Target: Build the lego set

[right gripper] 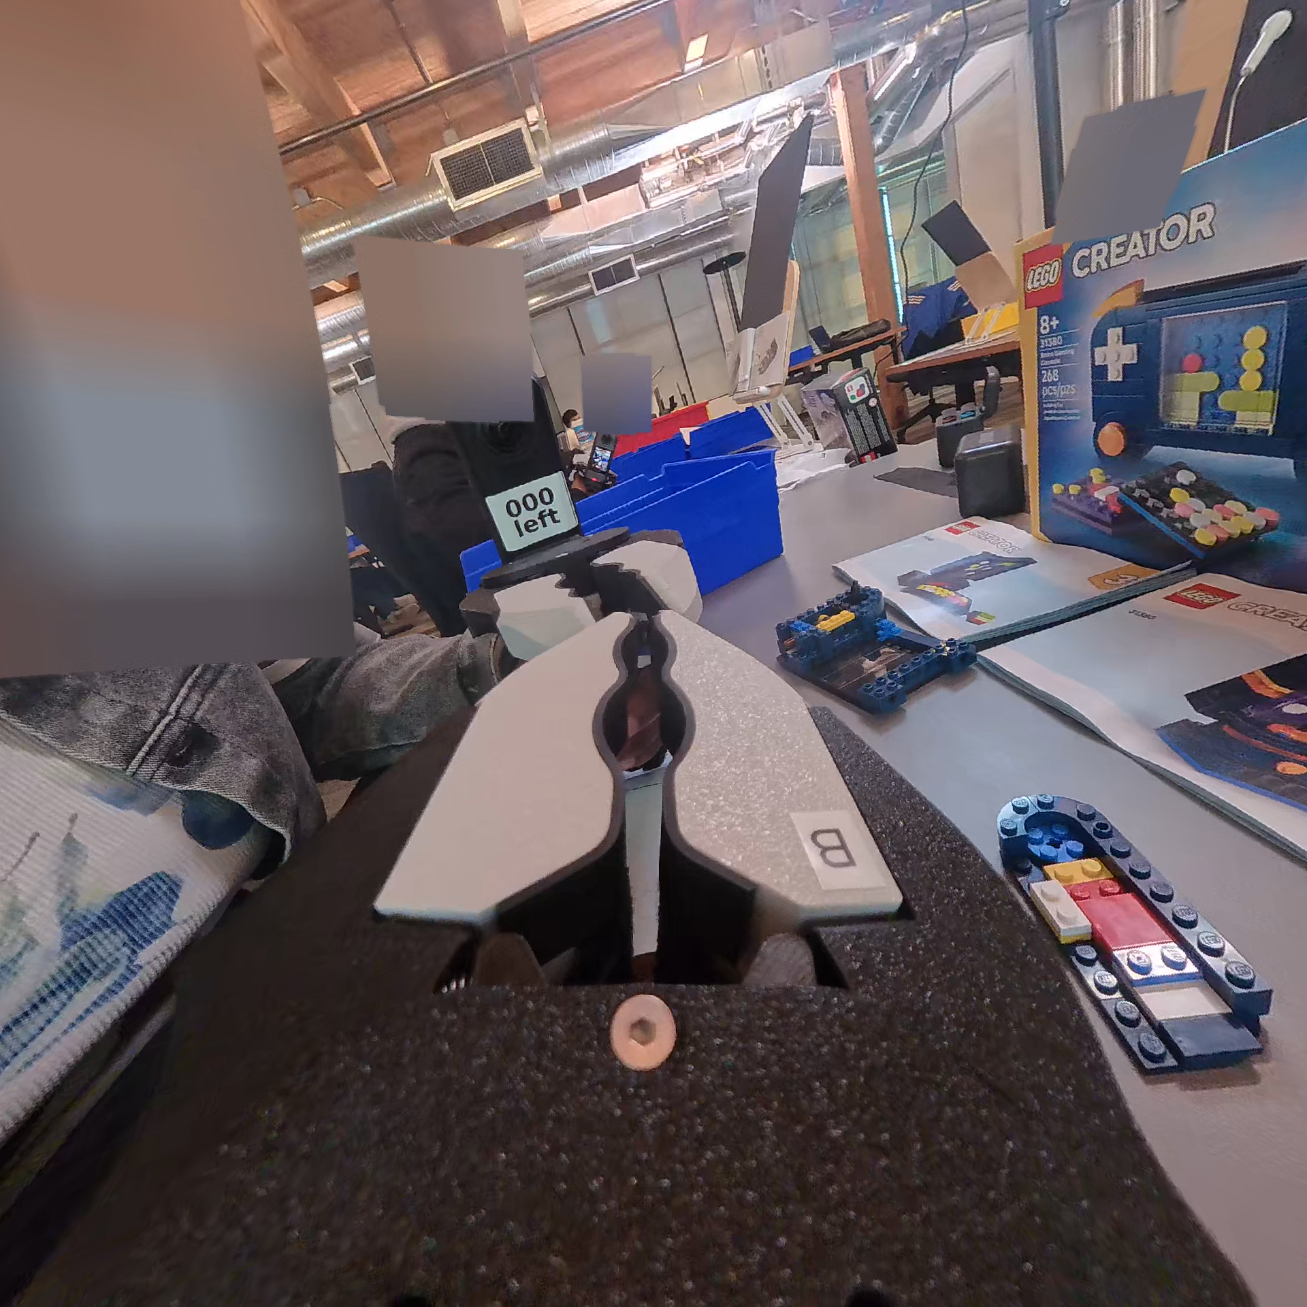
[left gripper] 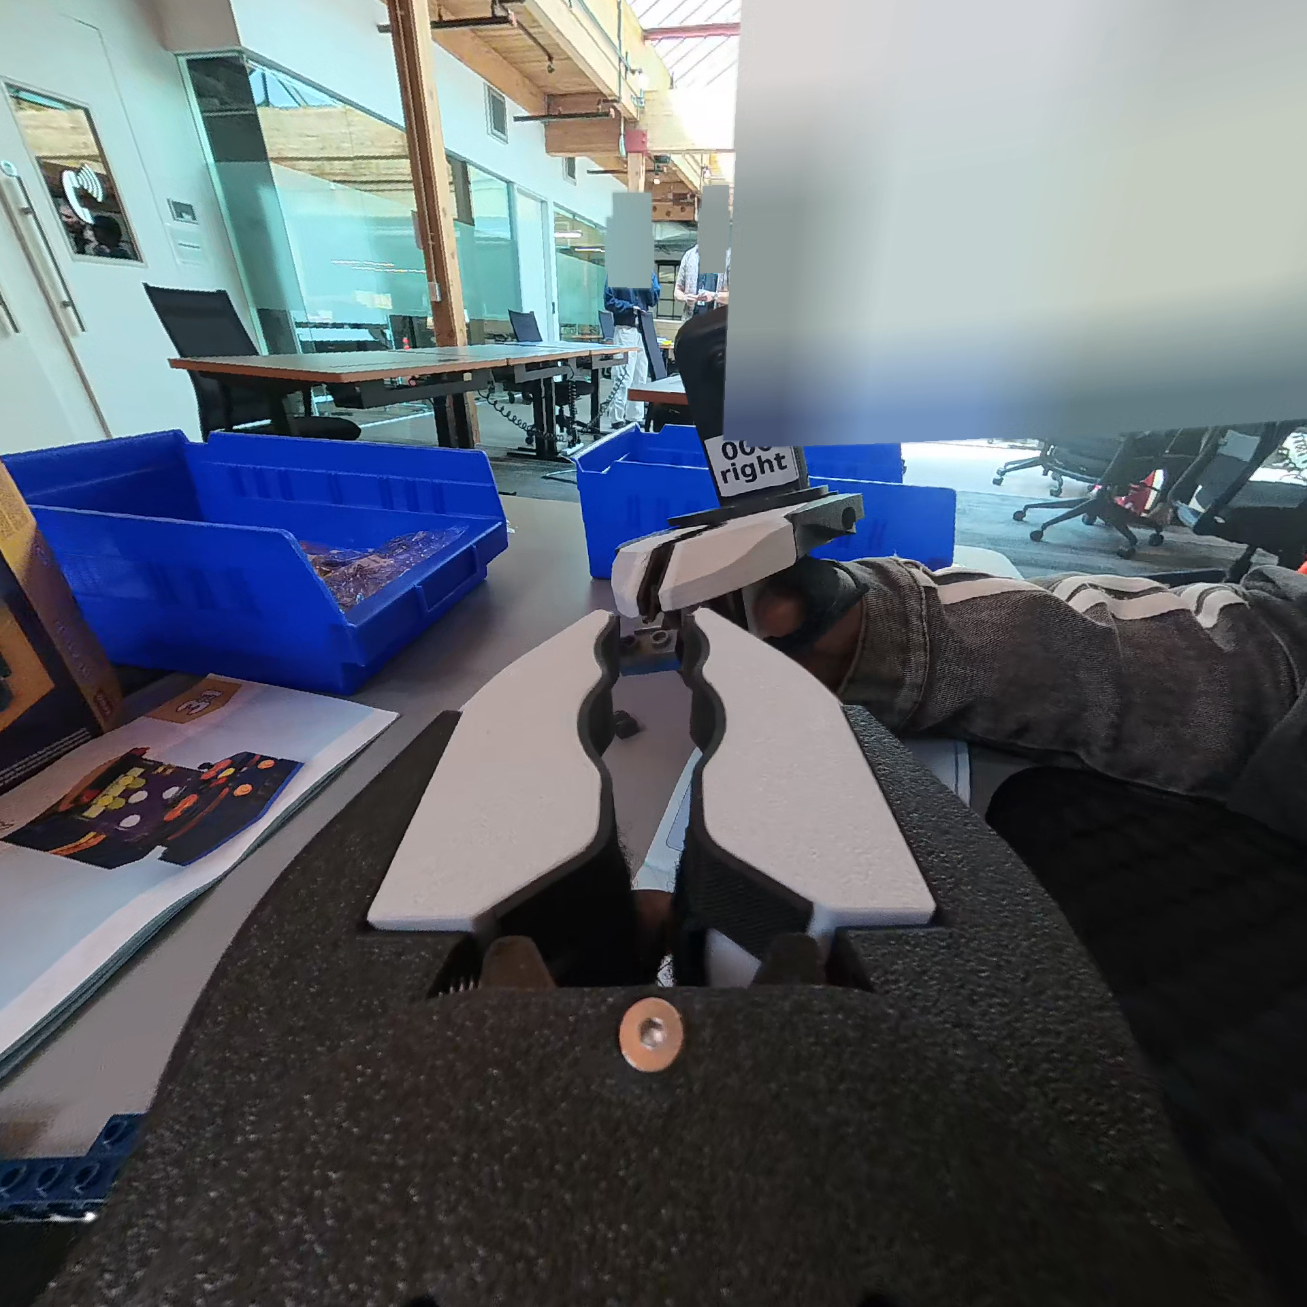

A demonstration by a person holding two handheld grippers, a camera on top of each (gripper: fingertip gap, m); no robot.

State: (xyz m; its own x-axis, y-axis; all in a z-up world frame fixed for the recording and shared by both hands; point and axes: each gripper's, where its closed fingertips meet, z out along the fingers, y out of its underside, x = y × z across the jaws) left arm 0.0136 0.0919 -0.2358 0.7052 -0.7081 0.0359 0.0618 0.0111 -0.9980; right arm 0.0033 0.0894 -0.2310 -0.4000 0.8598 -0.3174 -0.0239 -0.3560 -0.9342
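Nearest the lens, your left gripper had its white fingers drawn close on a small stack of building bricks — grey studded piece over a blue one — with a narrow space left between the tips. The stack sat right at those tips, each side against a dark pad as far as that view showed; its lower part and far side were hidden.

Your right gripper hung just above the stack, jaws pinched together with only a dark sliver between them. Whether anything was nipped there I could not tell; from its own camera the tips met, and the hollow behind them showed only a dim brownish blur.

Just short of the stack, on the grey table, lay a tiny dark piece, too small to make out. Left of the stack stood a blue bin with crinkled clear bags, and an open instruction booklet, partly cut off by the frame. Behind the stack a second blue bin was half covered by your right gripper. Your sleeve lay to the stack's right. Well off from it, the right view showed a dark blue brick frame, a long studded plate and a set box.
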